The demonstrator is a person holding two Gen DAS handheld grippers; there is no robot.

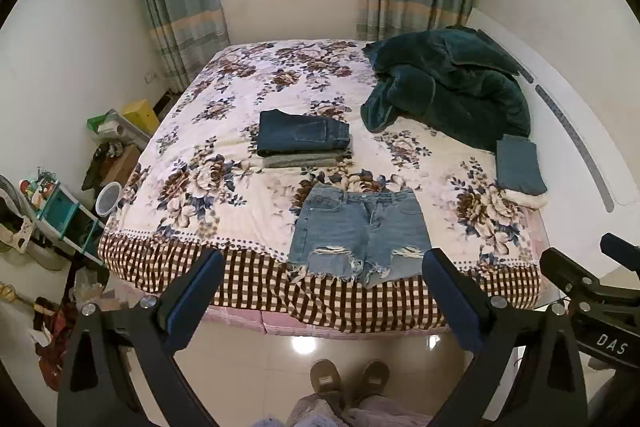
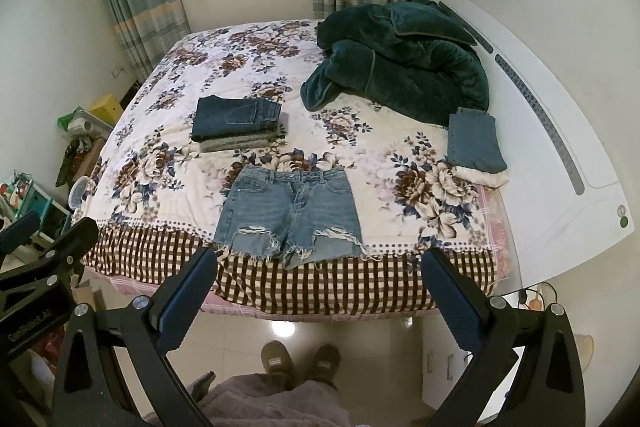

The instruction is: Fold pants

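Light blue ripped denim shorts (image 1: pixel 356 231) lie flat and unfolded at the near edge of the floral bed (image 1: pixel 224 131), waistband away from me, frayed hems over the checked border. They also show in the right wrist view (image 2: pixel 288 211). My left gripper (image 1: pixel 324 267) is open and empty, held above the floor just short of the bed edge. My right gripper (image 2: pixel 320 267) is open and empty, at the same distance. The right gripper's body (image 1: pixel 592 291) shows at the right edge of the left wrist view.
A folded stack of dark jeans on grey pants (image 1: pixel 302 139) lies mid-bed. A dark green blanket (image 1: pixel 448 87) is heaped at the back right, with folded blue and white cloth (image 1: pixel 520 167) beside it. Clutter (image 1: pixel 60 211) stands left of the bed. My slippered feet (image 1: pixel 348 379) are on the tile floor.
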